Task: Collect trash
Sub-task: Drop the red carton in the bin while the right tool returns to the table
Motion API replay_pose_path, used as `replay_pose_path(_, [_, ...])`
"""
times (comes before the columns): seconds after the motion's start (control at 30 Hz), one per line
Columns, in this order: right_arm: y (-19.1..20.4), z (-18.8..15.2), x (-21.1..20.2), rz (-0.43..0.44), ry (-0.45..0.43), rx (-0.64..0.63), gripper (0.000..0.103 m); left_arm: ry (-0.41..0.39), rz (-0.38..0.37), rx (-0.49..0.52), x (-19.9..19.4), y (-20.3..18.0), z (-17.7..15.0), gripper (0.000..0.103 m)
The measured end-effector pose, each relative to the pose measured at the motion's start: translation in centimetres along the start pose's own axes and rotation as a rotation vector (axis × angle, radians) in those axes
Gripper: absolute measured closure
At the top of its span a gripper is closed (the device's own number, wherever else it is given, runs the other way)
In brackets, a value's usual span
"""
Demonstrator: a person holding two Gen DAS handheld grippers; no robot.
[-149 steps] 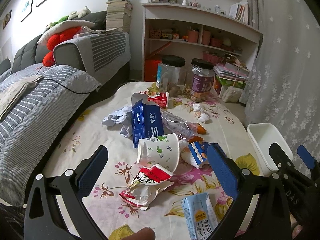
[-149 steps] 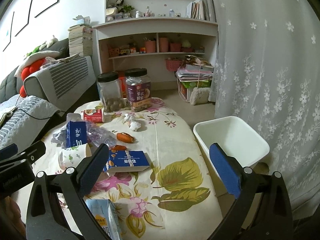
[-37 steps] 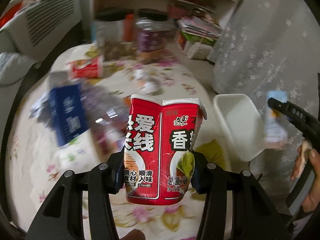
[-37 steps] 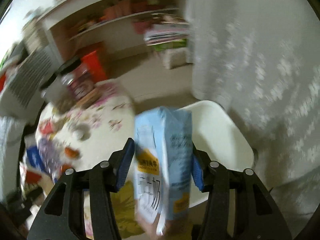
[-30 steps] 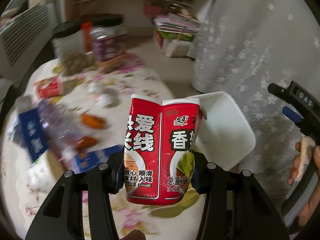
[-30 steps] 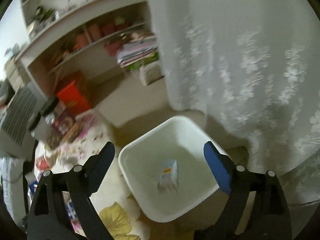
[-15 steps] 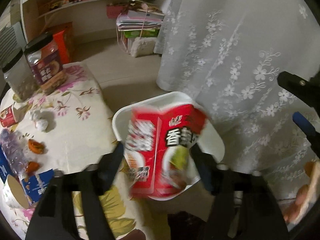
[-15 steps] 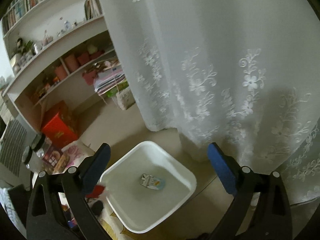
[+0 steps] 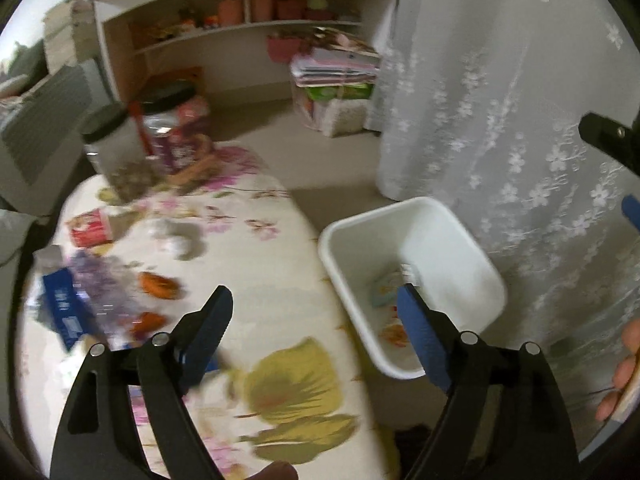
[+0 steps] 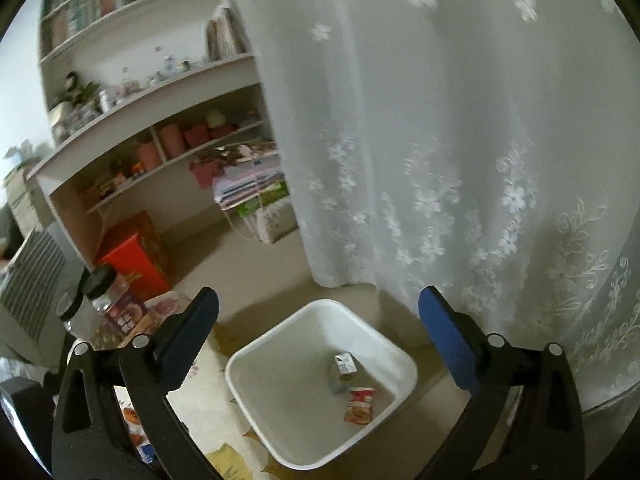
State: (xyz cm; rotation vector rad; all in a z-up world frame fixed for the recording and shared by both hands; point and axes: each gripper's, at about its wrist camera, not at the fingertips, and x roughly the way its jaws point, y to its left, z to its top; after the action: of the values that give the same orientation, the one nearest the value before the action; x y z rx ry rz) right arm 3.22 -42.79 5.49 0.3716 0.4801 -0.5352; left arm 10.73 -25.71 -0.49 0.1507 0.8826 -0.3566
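Trash mostly on the table (image 9: 280, 240) yet: blue carton (image 9: 60, 312), red pack (image 9: 90, 227), crumpled tissue (image 9: 176, 240), orange bits (image 9: 158, 284), a clear wrapper, all blurry in the left view. Two pieces already down in the bin (image 10: 248, 364): red packet (image 10: 359, 400) and pale carton (image 10: 344, 366), lying close together on the bottom.

Left gripper (image 9: 316, 320) just been spreading, jaws wide now with nothing between them, hanging over the table edge next to the bin. Right gripper (image 10: 318, 320) just widened a touch more too, fully apart, empty, looking down at the bin from above with the curtain (image 10: 440, 160) right behind.

Stuff that could go sideways from here:
- Bin sits on the floor just beside the table edge, so a low swing back could clip the rim and shove or tip it.
- Curtain hangs close behind the bin; easy to snag lace on an open finger.
- Jars (image 9: 160, 136) stand at the far end of the table near the red pack; a careless reach there could knock them over.
- Clear wrapper and tissue look soft and light, likely to slip out or crush instead of gripping clean.
- Both grippers close together near the bin, could bump each other heading back.
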Motion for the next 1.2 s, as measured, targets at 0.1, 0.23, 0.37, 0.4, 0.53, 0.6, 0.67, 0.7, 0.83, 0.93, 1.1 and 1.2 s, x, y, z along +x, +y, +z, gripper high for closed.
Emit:
replay_pose_path(0.1, [1.9, -1.3, -0.5, 0.008, 0.016, -0.011, 0.007, -0.014, 0.064, 0.003, -0.9, 2.4, -1.1, 0.017])
replay_pose_path(0.23, [5.3, -3.7, -0.3, 0.037, 0.079, -0.079, 0.007, 0.015, 0.128, -0.012, -1.1, 6.2, -2.8, 0.017])
replay_pose_path(0.37, [9.1, -6.0, 0.2, 0.095, 0.156, -0.205, 0.007, 0.059, 0.174, -0.026, -1.2, 10.6, -4.7, 0.017])
replay_pose_path(0.4, [10.1, -6.7, 0.3, 0.107, 0.171, -0.243, 0.007, 0.073, 0.186, -0.024, -1.2, 11.7, -5.2, 0.017])
replay_pose_path(0.53, [13.2, -8.5, 0.2, 0.143, 0.216, -0.336, 0.007, 0.122, 0.228, -0.007, -1.1, 15.2, -7.0, 0.017])
replay_pose_path(0.6, [14.3, -9.2, 0.5, 0.160, 0.250, -0.363, 0.007, 0.150, 0.242, 0.007, -0.8, 16.6, -7.7, 0.017])
replay_pose_path(0.67, [15.4, -10.3, 1.1, 0.180, 0.306, -0.382, 0.007, 0.185, 0.257, 0.021, -0.4, 17.9, -8.3, 0.017])
replay_pose_path(0.7, [15.7, -10.7, 1.4, 0.184, 0.332, -0.383, 0.007, 0.199, 0.268, 0.016, -0.1, 18.7, -8.6, 0.017])
replay_pose_path(0.83, [17.3, -12.6, 2.7, 0.198, 0.433, -0.377, 0.007, 0.242, 0.264, -0.112, 0.7, 22.1, -9.3, 0.017])
replay_pose_path(0.93, [18.2, -13.6, 3.3, 0.205, 0.469, -0.373, 0.007, 0.276, 0.213, -0.282, 1.6, 24.9, -9.9, 0.014])
replay_pose_path(1.1, [19.5, -14.9, 3.8, 0.204, 0.497, -0.399, 0.007, 0.303, 0.171, -0.436, 3.6, 26.9, -10.7, 0.013])
replay_pose_path(1.2, [20.1, -15.6, 4.2, 0.205, 0.517, -0.424, 0.007, 0.348, 0.150, -0.490, 4.7, 27.6, -11.4, 0.013])
